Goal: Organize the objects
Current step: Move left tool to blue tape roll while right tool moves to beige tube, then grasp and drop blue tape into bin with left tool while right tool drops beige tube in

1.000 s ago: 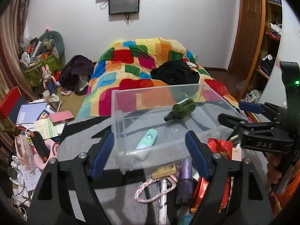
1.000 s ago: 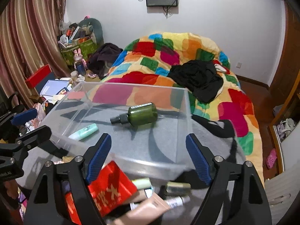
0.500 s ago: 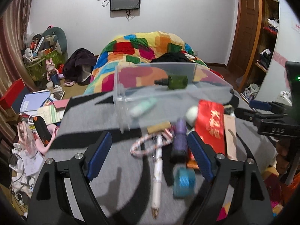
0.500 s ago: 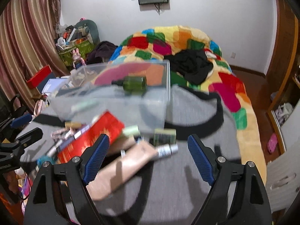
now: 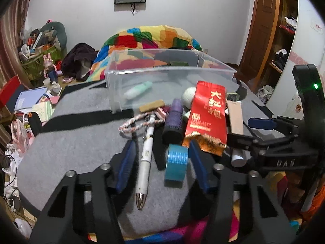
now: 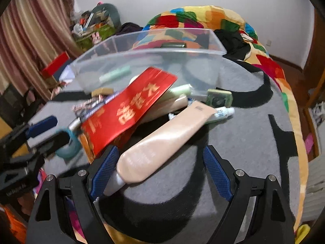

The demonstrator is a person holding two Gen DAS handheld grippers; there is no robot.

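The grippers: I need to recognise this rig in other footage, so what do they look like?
Both the left gripper and right gripper have black cut-out frames, silver screw heads and blue textured pads. In the left view, the right one shows pale "DAS" lettering and a green light on its black upright.

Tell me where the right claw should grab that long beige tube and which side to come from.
Grip the beige tube across its wide flat body just above the capped near end, coming down from above with the right claw open astride it. It lies flat with its far end under the pile, so the near end is the free part.
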